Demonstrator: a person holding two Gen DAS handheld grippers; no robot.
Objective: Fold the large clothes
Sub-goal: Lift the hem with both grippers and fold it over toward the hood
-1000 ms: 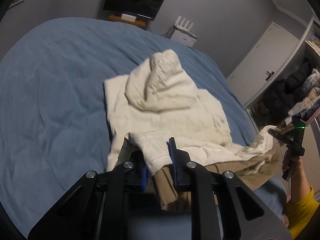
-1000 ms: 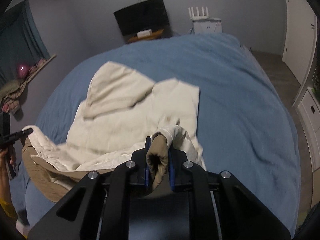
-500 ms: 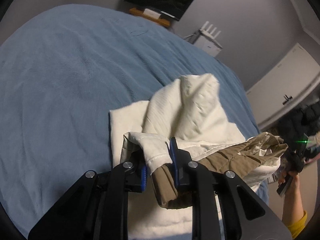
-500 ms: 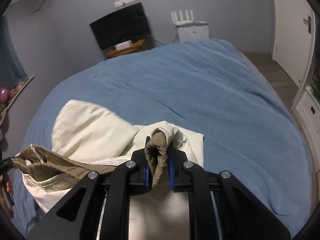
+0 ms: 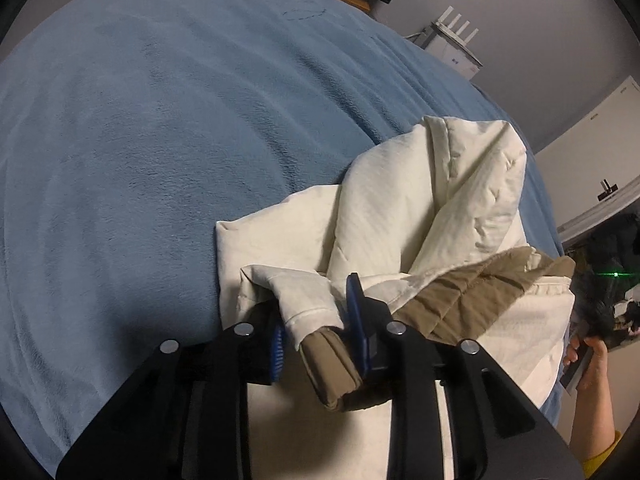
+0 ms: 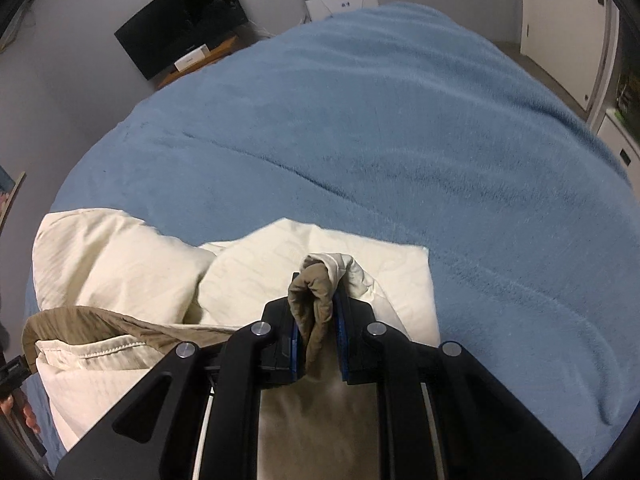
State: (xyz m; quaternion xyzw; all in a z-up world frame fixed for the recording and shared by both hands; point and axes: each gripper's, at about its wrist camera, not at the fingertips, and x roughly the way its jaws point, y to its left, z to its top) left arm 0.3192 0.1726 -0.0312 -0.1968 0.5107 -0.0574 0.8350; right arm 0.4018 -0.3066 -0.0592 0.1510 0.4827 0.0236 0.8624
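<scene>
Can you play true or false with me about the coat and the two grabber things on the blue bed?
1. The left gripper has its jaws shut on the jacket. True.
2. The right gripper is open and holds nothing. False: its jaws pinch a tan and cream fold of the jacket.
3. The jacket is cream outside with a tan lining. True.
4. The blanket on the bed is red. False: it is blue.
5. The jacket hangs from a hanger on the wall. False: part of it lies on the blanket and both grippers hold its near edge.
</scene>
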